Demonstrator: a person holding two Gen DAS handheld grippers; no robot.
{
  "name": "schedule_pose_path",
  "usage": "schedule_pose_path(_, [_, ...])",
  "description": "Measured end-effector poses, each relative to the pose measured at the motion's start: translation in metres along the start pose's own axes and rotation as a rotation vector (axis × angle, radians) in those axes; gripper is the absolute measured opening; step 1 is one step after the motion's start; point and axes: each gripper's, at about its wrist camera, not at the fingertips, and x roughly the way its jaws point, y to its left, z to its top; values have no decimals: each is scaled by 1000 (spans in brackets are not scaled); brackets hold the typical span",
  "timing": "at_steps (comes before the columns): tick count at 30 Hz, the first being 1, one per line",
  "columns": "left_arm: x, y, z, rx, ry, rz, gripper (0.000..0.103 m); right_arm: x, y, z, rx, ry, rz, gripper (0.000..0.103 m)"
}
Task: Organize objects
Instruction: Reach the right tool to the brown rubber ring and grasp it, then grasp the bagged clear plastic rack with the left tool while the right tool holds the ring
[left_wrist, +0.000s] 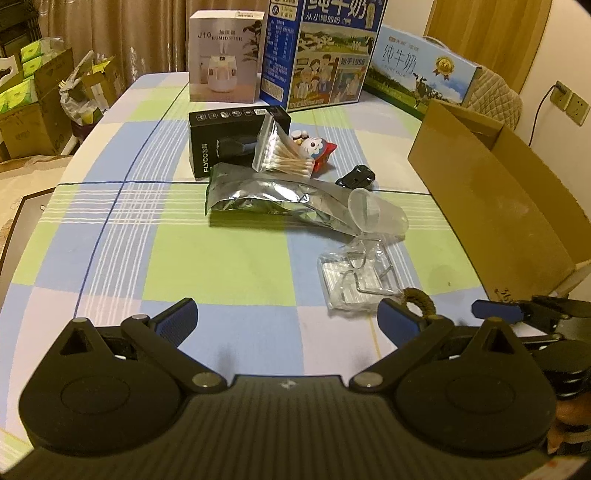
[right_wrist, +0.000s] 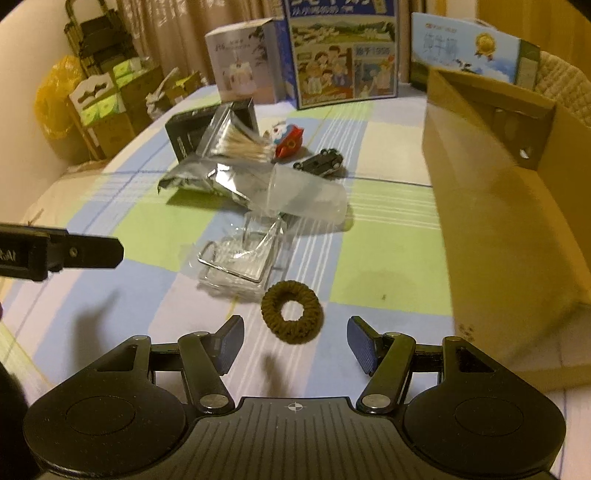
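A brown hair tie (right_wrist: 291, 312) lies on the checked tablecloth just ahead of my open, empty right gripper (right_wrist: 295, 343); in the left wrist view it (left_wrist: 417, 301) peeks out behind my right finger. My left gripper (left_wrist: 288, 325) is open and empty over the cloth. Ahead lie a clear packet of metal hooks (right_wrist: 240, 258), a clear plastic cup (right_wrist: 306, 197) on its side, a silver foil bag (left_wrist: 266, 195), a bag of cotton swabs (left_wrist: 280, 151), a small figurine (left_wrist: 314, 147), a black toy car (right_wrist: 321, 162) and a black FLYCO box (left_wrist: 229, 136).
An open cardboard box (right_wrist: 498, 192) stands at the right on the table. A humidifier box (left_wrist: 225, 55) and two milk cartons (left_wrist: 325, 51) stand along the far edge. Boxes and bags sit on the floor at the left.
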Motion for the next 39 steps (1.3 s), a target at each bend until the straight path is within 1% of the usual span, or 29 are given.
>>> schedule_pose_path(8, [24, 1, 5, -7, 17, -5, 102, 33, -2, 2, -53, 12, -6, 60])
schedule_pose_path(10, [28, 2, 5, -9, 22, -9, 102, 39, -1, 3, -62, 11, -10, 57])
schedule_pose_path(11, [29, 2, 5, -9, 24, -10, 102, 40, 0, 3, -75, 6, -17, 51])
schedule_pose_path(12, [31, 2, 5, -10, 26, -11, 102, 40, 1, 3, -90, 2, -24, 41])
schedule_pose_path(15, [34, 0, 4, -15, 29, -21, 102, 38, 3, 2, -109, -1, -34, 18])
schedule_pose_path(23, [44, -24, 5, 18, 34, -63, 102, 29, -15, 4, -34, -23, -105, 16])
schedule_pose_path(27, [55, -38, 6, 31, 34, -76, 100, 27, -25, 3, -7, -21, -126, 16])
schedule_pose_path(29, [61, -44, 8, 34, 34, -86, 97, 26, -27, 2, -1, -22, -131, 16])
schedule_pose_path(30, [65, -47, 8, 34, 40, -91, 93, 26, -28, 2, 1, -22, -135, 16])
schedule_pose_path(31, [69, -50, 9, 36, 45, -96, 91, 26, -30, 2, 5, -23, -137, 16])
schedule_pose_path(38, [91, -65, 10, 79, 58, -98, 85, 26, -33, 2, 19, -20, -134, 16])
schedule_pose_path(39, [94, -66, 9, 91, 63, -92, 80, 26, -32, 2, 21, -21, -134, 16])
